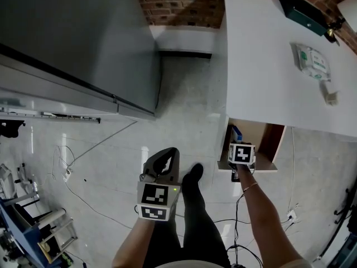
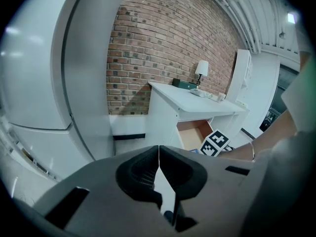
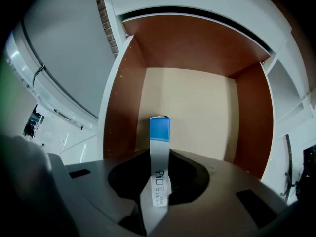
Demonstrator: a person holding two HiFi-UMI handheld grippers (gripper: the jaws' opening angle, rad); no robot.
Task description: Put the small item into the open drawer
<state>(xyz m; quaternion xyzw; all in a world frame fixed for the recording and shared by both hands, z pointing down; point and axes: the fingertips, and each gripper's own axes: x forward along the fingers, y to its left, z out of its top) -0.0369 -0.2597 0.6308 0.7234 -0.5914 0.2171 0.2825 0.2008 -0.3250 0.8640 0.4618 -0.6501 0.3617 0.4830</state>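
The small item (image 3: 160, 147), a thin white box with a blue end, stands upright between the jaws of my right gripper (image 3: 159, 181), which is shut on it. It hangs over the pale floor of the open wooden drawer (image 3: 197, 107). In the head view the right gripper (image 1: 239, 144) sits at the drawer's (image 1: 271, 140) near left side, with the item's blue end (image 1: 236, 132) poking past it. My left gripper (image 1: 169, 154) is held low over the floor, apart from the drawer. Its jaws are shut with nothing in them (image 2: 158, 157).
The drawer hangs under a white desk (image 1: 262, 54) carrying a dark green box (image 1: 304, 13), a packet (image 1: 312, 60) and a small white object (image 1: 331, 97). A tall grey cabinet (image 1: 72, 38) stands at the left. Cables (image 1: 100, 144) trail across the floor. The person's shoe (image 1: 193, 175) is between the grippers.
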